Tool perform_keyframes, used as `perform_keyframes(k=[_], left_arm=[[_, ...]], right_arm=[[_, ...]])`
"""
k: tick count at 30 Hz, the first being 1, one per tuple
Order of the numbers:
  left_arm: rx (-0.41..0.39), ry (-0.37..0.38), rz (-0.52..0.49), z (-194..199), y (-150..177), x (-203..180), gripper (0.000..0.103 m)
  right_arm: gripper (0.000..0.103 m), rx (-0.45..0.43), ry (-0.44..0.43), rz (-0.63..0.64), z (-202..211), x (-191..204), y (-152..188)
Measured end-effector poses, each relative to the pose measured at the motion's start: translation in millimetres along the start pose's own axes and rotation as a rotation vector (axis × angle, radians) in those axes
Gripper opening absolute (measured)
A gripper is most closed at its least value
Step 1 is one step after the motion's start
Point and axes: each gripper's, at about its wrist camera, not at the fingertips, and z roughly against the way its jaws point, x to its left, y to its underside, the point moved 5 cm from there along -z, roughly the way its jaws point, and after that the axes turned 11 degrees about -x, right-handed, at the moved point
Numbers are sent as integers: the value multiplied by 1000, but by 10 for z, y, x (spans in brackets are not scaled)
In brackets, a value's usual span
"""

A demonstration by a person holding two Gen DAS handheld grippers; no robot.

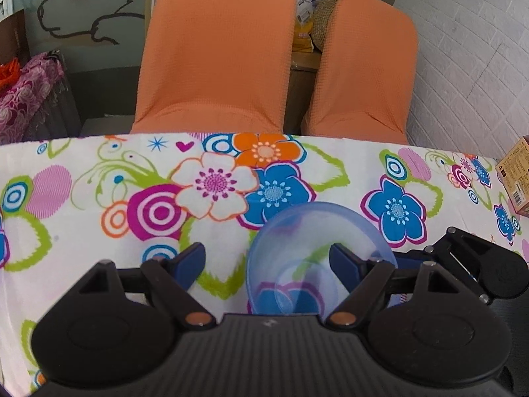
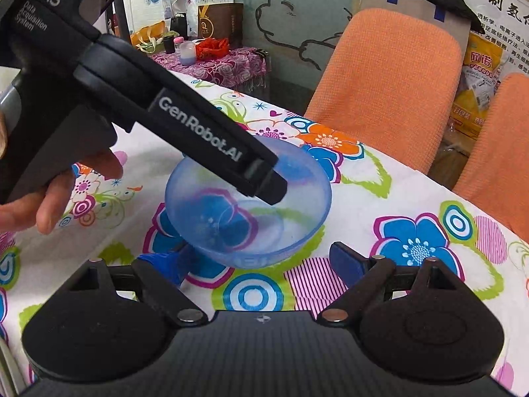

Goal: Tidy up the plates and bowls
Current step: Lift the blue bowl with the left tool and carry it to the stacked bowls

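A translucent blue bowl [image 1: 307,231] stands on the flowered tablecloth [image 1: 99,231]. My left gripper [image 1: 267,259] is open and straddles the bowl's wall, right finger [image 1: 344,261] inside and left finger [image 1: 191,258] outside. In the right wrist view the same bowl [image 2: 231,221] lies just ahead of my open right gripper [image 2: 256,261], whose left finger [image 2: 158,261] is partly hidden behind the bowl's lower wall. One finger of the left gripper [image 2: 274,188] dips into the bowl from the upper left, with a hand [image 2: 56,198] on its handle.
Two orange chairs [image 1: 218,49] [image 1: 367,66] stand behind the table's far edge. A brown carton [image 1: 517,178] sits at the table's right edge. A side table with purple cloth [image 2: 218,66] carries bags and jars at the back left.
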Motion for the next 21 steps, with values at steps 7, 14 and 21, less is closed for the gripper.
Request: perform_keyframes(k=[7,14,21], left_arm=[[-35,-27,-43,-87,9,-32,58],[-61,-7,-47,138,-66,-134,46],[-134,32,-103,846,-96,-616,46]], right_arm=[[75,-67,14,-15,-47,-5,-37],[74,-151,31,51,187,91,-239],[74,-227,60,89,903,220,-323]])
